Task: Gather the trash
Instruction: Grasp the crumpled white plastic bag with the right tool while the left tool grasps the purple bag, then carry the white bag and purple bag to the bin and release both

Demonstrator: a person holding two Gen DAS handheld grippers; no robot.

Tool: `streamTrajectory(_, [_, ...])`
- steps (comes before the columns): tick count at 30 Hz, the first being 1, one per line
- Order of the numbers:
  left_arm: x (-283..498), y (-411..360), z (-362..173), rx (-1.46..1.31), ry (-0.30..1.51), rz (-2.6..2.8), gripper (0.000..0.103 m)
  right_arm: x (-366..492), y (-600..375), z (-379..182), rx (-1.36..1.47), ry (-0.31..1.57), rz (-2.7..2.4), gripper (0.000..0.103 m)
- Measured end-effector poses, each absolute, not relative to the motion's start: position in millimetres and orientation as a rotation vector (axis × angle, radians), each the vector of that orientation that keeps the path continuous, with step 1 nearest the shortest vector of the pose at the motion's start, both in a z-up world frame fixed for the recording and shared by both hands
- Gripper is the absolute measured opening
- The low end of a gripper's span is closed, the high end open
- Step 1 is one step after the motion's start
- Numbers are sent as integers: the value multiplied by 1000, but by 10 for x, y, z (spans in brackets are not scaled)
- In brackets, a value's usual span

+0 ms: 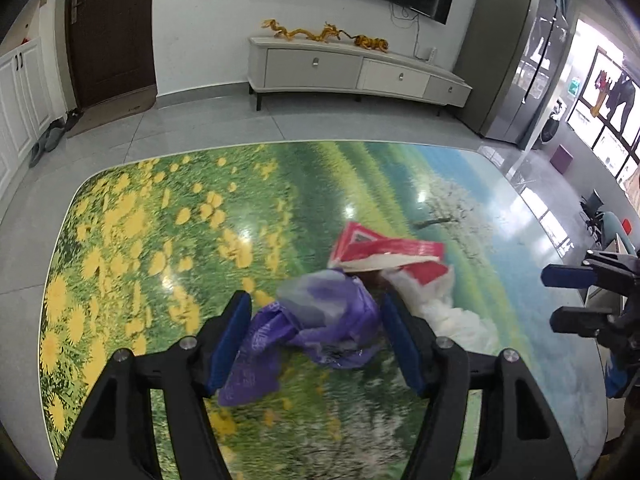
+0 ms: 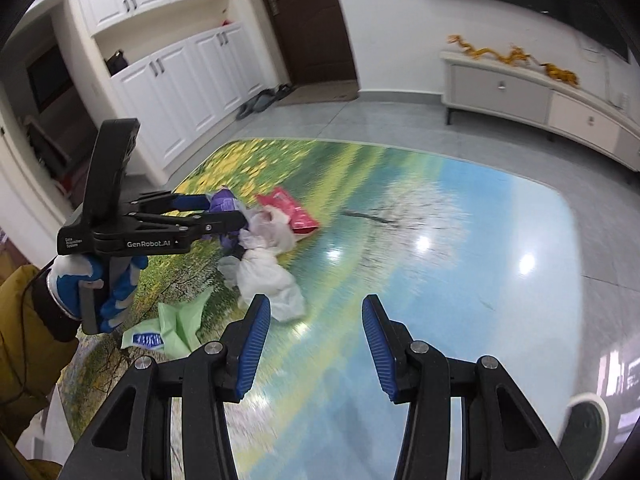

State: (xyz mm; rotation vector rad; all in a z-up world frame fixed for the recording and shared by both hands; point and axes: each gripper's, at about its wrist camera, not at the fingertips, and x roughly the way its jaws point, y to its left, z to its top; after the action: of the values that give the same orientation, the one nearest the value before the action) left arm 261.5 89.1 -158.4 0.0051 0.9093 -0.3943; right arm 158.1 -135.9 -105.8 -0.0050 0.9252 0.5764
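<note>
Trash lies loose on the desk (image 1: 120, 240): purple bag (image 1: 320, 320), red packet (image 1: 384, 250) (crumpled). Left hand-held gripper (image 1: 316, 324) straddles the purple bag, jaws apart; right hand-held gripper (image 2: 316, 344) gapes empty.

Both grippers were black with ribbed blue pads (image 2: 251, 350) and silver screws, one lettered GenRobot.AI; the person wore a blue-and-white glove (image 2: 90, 288) and mustard sleeve (image 2: 24, 332)
</note>
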Motion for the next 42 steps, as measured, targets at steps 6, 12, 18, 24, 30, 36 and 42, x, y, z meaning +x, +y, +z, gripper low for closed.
streamTrajectory(6, [2571, 1172, -1706, -26, 908, -362, 57, 1793, -1001, -1298, -26, 966, 646, 48])
streamTrajectory(12, [2430, 1251, -1723, -46, 883, -357, 45, 1885, -783, -1451, -33, 983, 682, 50])
streamTrajectory(18, [2237, 1277, -1661, -47, 858, -335, 37, 1825, -811, -1470, -104, 978, 654, 11])
streamTrajectory(24, [1993, 1333, -1468, -58, 827, -315, 36, 1626, -1244, -1442, -63, 975, 591, 7])
streamTrajectory(30, [1684, 1244, -1091, -52, 769, -335, 36, 1220, -1742, -1204, 2, 922, 549, 7])
streamTrajectory(36, [1411, 887, -727, -54, 726, -420, 36, 793, -2253, -913, 80, 843, 492, 7])
streamTrajectory(42, [1292, 230, -576, -49, 739, -550, 36, 308, -2960, -728, 165, 768, 379, 7])
